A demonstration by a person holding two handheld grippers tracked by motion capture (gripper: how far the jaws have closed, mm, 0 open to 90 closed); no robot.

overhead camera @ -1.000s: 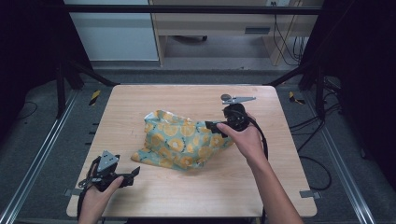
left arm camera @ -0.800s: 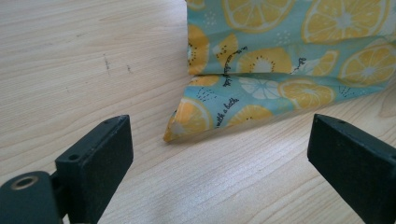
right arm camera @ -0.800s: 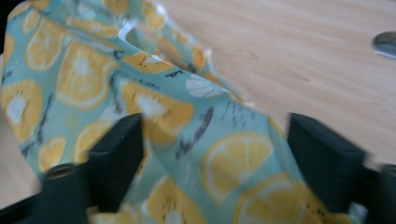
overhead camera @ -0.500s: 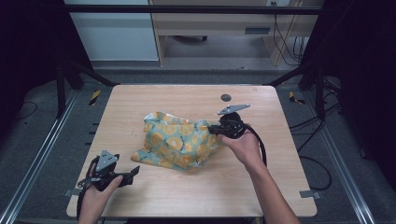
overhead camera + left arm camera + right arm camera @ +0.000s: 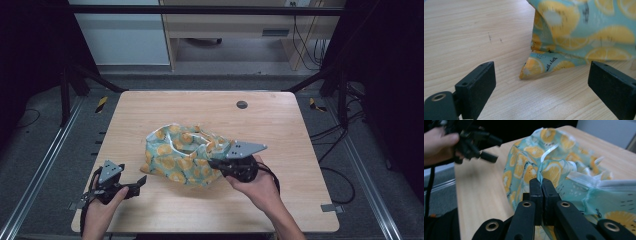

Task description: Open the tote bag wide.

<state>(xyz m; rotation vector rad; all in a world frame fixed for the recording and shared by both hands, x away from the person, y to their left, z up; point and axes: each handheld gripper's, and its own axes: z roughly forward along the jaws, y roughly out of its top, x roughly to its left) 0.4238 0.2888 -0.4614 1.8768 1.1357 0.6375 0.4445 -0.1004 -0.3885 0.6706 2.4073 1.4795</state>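
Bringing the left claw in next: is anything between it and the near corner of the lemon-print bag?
Nothing visible is. The left claw is open, with only bare table between it and the corner of the lemon-print bag. The right claw is shut on the bag's far edge, out of that path.

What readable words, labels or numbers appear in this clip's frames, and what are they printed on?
"with a hello", roughly: small black script on the lemon-print bag, near its lower corner in the left gripper view; the wording is uncertain.
Other dark marks on the bag's fabric in the right gripper view: too blurred to read.
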